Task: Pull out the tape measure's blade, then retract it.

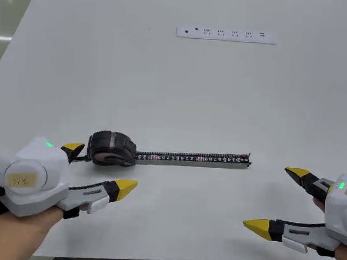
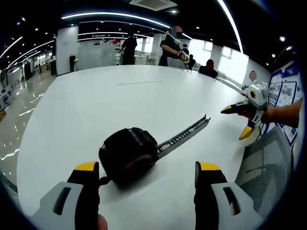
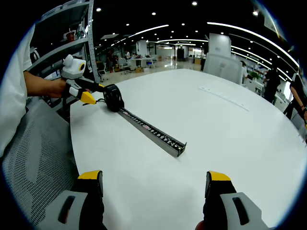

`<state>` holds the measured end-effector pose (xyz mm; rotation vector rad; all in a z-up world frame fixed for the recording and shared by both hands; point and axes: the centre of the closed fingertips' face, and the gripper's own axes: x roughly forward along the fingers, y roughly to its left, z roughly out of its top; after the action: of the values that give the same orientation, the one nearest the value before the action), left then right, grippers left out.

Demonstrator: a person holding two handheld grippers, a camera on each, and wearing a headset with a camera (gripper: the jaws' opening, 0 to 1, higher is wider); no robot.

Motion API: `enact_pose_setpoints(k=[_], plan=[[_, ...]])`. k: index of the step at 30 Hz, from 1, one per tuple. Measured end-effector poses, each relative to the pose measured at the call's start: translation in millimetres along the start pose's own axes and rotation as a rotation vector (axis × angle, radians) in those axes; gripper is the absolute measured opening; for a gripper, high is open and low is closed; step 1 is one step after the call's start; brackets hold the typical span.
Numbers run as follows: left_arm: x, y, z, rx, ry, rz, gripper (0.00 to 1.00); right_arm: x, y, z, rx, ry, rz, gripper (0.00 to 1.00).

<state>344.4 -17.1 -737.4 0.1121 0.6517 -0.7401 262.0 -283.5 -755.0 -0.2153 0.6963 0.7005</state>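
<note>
Table (image 1: 164, 88): we see a white top carrying the tape and, near its far edge, a white power strip (image 1: 226, 34).
Case (image 1: 110, 148): black and rounded, it sits towards the near left corner, a little in from the near edge.
Blade (image 1: 195, 158): it is drawn out of the case and lies on the table, running right, roughly parallel to the near edge. Its markings face up. Its hooked end stops about midway along that edge, touching nothing else.
Left gripper (image 1: 100, 166): its jaws are spread wide and grip nothing. One yellow tip is just beside the case's left side; we cannot tell whether it touches. The other tip lies nearer us, in front of the case. In the left gripper view we see the case just beyond the tips, between them.
Right gripper (image 1: 274, 198): it is spread wide and empty, near the near right corner. It is well apart from the blade's end, and its tips point left towards it.
People (image 2: 170, 45): in the left gripper view we see a few standing beyond the table's far edge.
</note>
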Motion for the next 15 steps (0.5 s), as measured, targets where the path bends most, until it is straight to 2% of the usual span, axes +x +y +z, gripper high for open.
enact_pose_setpoints(k=[9, 15], plan=[[2.0, -1.4, 1.4, -0.003, 0.002, 0.008, 0.78, 1.7, -1.6, 1.0, -0.005, 0.001, 0.006, 0.86], [4.8, -0.7, 0.6, -0.002, -0.001, 0.048, 0.78, 4.2, -1.3, 2.4, -0.007, 0.003, 0.013, 0.85]])
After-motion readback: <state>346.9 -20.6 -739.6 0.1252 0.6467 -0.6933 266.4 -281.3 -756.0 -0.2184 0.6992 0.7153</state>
